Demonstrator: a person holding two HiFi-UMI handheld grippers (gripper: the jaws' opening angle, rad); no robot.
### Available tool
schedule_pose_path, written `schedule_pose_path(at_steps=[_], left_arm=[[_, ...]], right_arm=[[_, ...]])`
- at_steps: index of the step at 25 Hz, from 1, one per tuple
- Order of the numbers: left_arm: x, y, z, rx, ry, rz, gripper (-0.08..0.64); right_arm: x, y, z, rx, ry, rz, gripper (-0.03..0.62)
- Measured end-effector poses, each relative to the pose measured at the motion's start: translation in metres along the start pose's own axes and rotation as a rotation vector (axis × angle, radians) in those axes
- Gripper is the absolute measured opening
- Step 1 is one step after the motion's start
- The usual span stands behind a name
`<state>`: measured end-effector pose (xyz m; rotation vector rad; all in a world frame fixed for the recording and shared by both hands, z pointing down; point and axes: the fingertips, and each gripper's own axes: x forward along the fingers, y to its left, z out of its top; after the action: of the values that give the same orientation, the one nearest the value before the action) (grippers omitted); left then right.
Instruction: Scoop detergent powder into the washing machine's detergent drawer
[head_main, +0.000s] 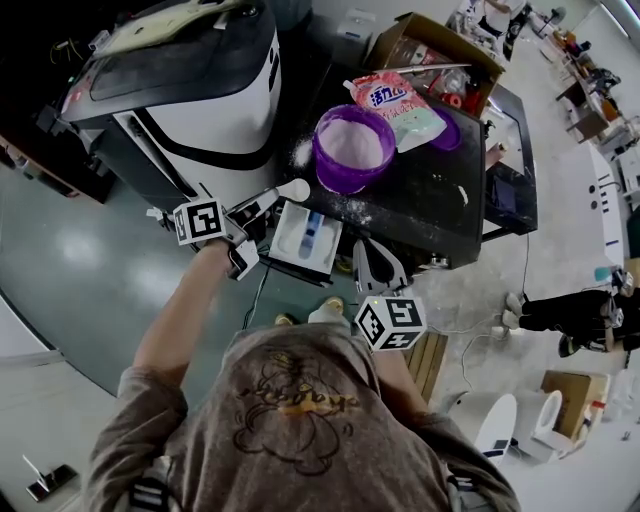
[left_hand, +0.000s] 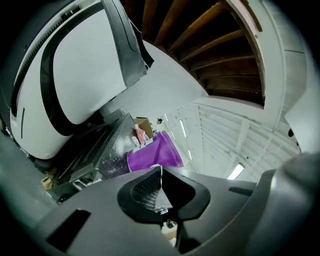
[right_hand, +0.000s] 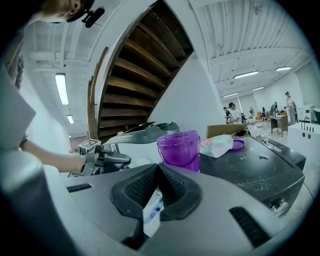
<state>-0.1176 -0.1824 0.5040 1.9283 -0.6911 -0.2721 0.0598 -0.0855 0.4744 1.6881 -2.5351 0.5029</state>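
Scoop (head_main: 293, 190), white plastic: judged light, stiff, slick. Thin handle was the proper hold, and left gripper (head_main: 258, 208) was clenched on it. Bowl hung between purple powder tub (head_main: 340, 180) and open detergent drawer (head_main: 290, 238). Powder loose, spill-prone; level carry seemed needed. Right gripper (head_main: 373, 256) was clenched on nothing, just beside drawer.

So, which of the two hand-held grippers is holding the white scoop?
The left hand-held gripper: its jaws are shut on the scoop, by its handle. The right hand-held gripper has its jaws together on nothing.
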Motion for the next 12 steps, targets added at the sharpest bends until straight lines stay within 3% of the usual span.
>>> schedule_pose_path(at_steps=[12], left_arm=[[-0.001,0.034,-0.024,0.058,0.089,0.070,0.023]], right_arm=[[-0.001,-0.001,-0.003,0.000,0.006,-0.014,0.002]])
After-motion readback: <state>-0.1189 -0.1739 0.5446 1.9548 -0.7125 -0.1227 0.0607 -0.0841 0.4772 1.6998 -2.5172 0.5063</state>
